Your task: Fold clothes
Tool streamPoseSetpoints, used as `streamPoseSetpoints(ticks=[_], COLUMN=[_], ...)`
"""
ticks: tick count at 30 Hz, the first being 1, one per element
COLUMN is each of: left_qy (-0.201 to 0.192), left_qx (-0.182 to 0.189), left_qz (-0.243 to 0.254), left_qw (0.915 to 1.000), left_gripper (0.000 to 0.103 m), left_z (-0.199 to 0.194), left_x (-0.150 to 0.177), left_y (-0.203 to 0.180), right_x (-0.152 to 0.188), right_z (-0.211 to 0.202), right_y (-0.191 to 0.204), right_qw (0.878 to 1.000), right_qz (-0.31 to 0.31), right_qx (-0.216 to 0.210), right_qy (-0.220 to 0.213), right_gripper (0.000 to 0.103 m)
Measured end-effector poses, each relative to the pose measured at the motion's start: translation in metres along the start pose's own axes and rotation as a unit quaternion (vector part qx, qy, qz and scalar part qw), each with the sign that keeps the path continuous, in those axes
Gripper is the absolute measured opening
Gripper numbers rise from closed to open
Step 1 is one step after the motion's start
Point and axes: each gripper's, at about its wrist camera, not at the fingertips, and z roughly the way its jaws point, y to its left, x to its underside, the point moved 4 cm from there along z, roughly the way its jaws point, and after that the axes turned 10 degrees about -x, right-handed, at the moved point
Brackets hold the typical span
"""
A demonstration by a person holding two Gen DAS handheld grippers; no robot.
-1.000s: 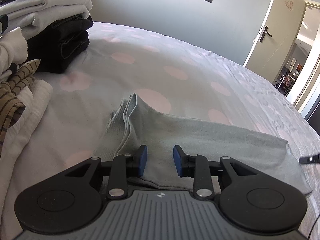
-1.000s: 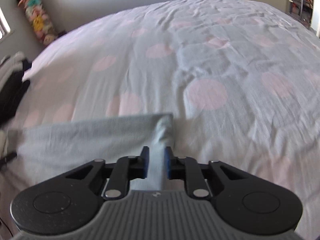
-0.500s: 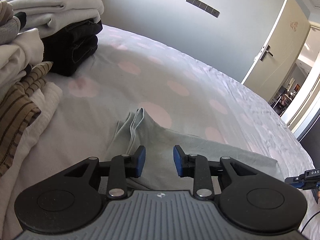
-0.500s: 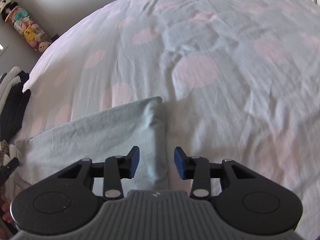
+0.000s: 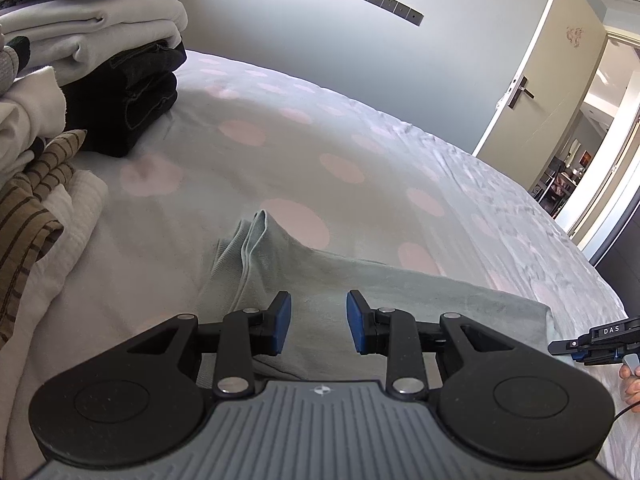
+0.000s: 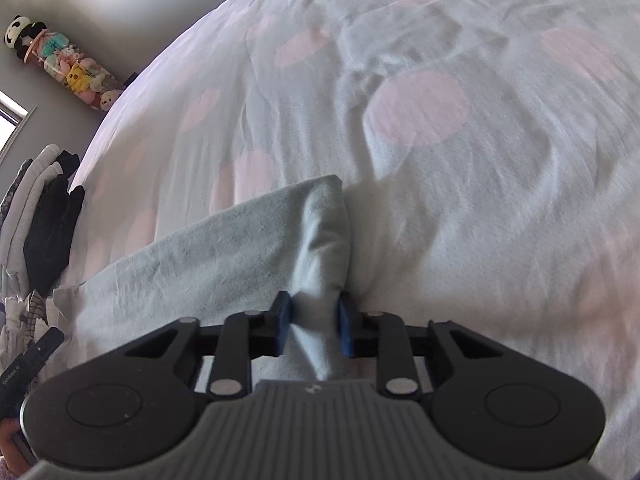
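Left wrist view: left gripper (image 5: 319, 322) has its jaws spread apart, nothing between the blue pads, hovering over the near edge of the pale green garment (image 5: 360, 284). Garment lies flat across the bedspread (image 5: 280, 152), grey with pink dots, one bunched corner sticking up past the left finger. Stack of folded clothes (image 5: 100, 68) at upper left on the bed: light pieces on top of dark ones, striped brown item (image 5: 28, 216) and white textured fabric nearer. The other gripper's tip shows at far right edge; door (image 5: 532, 92) ajar behind. Right wrist view: right gripper (image 6: 313, 322) is clamped onto a pinched fold at the garment's (image 6: 208, 264) right end, cloth squeezed between both pads, rest spreading left over the bedspread (image 6: 460, 160). Plush toys (image 6: 64, 64) against the wall upper left.
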Motion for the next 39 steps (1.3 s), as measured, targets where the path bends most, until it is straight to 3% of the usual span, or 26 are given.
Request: streamPoseSetpoints(ticks=[3,11,24,31,39], left_qy=[0.000,-0.008,0.005,0.012,0.014], left_qx=[0.001,0.005,0.036,0.058,0.072], left_qz=[0.000,0.001,-0.054,-0.082,-0.136], left_qw=[1.0000,1.0000,0.9979,0.9949,0.9880], left_gripper=[0.035,0.035,0.035,0.035,0.035], left_z=[-0.002,-0.015,-0.033,-0.039,-0.039], left_x=[0.000,-0.005,-0.020,-0.026,-0.031], left_y=[0.001,0.006,0.029,0.042,0.065], right_x=[-0.001,-0.011,-0.022,-0.016,0.005], right_z=[-0.005,-0.035,-0.064,-0.043,0.012], right_y=[0.006,0.045,0.183,0.258,0.326], right_qw=[1.000,1.000,0.998,0.996,0.992], right_qz=[-0.003,-0.017,-0.069,-0.090,-0.114], right_qx=[0.003,0.006,0.002,-0.010,-0.040], right_qy=[-0.004,-0.009,0.013,0.026,0.046], right_gripper=[0.013,0.012,0.012,0.012,0.012])
